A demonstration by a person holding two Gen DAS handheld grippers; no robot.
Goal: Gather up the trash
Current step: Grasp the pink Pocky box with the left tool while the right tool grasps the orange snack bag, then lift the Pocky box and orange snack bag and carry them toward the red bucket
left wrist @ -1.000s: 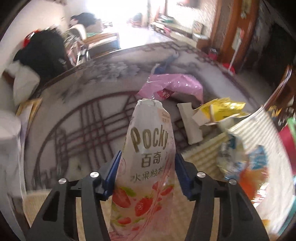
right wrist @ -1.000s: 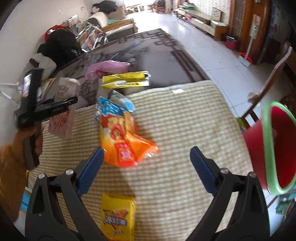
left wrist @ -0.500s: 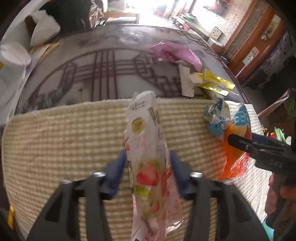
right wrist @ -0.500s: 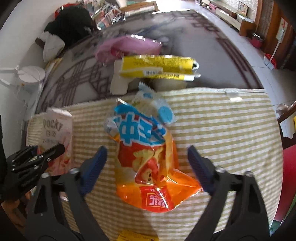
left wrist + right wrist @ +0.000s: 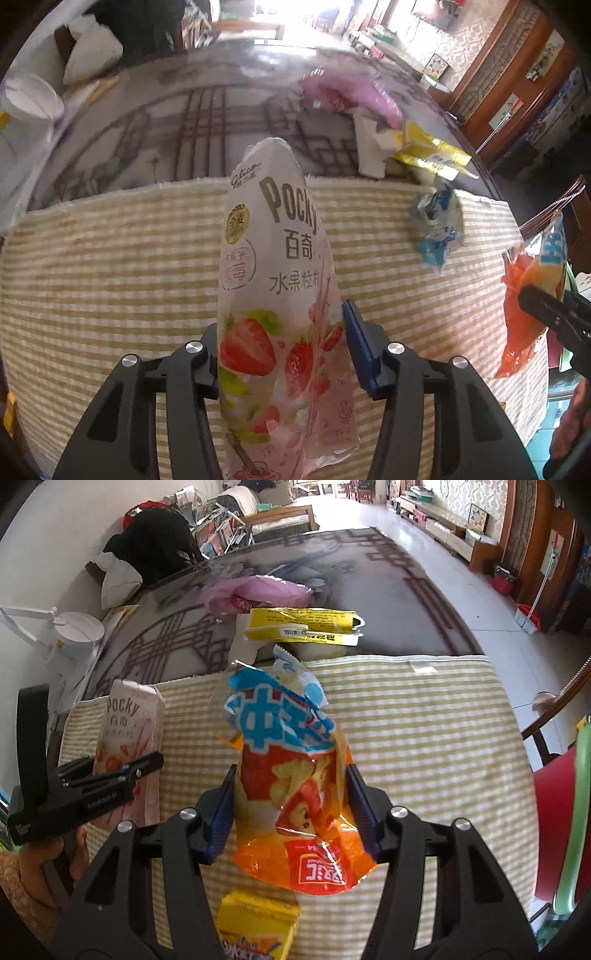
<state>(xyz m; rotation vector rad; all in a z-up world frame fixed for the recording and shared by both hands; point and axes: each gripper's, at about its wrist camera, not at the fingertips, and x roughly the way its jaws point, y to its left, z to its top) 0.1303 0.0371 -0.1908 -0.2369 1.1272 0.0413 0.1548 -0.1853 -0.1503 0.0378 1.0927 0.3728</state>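
Observation:
My left gripper [image 5: 281, 332] is shut on a pink Pocky strawberry box [image 5: 279, 295] and holds it above the striped mat [image 5: 110, 266]. The box also shows in the right wrist view [image 5: 127, 738], held by the left gripper [image 5: 110, 775]. My right gripper [image 5: 290, 790] is shut on an orange and blue snack bag [image 5: 295, 794], lifted off the mat. That bag also shows at the right edge of the left wrist view [image 5: 532, 288]. A red bin with a green rim [image 5: 565, 812] stands at the far right.
A yellow snack pack [image 5: 255, 926] lies on the mat near me. A crumpled blue wrapper [image 5: 436, 229], a yellow carton [image 5: 303, 624], white cardboard [image 5: 367, 147] and a pink plastic bag [image 5: 255, 594] lie further off on the dark patterned table [image 5: 155, 646].
My right gripper has closed on the orange snack bag and lifted it. My left gripper still holds the Pocky box, now turned with its front facing the camera.

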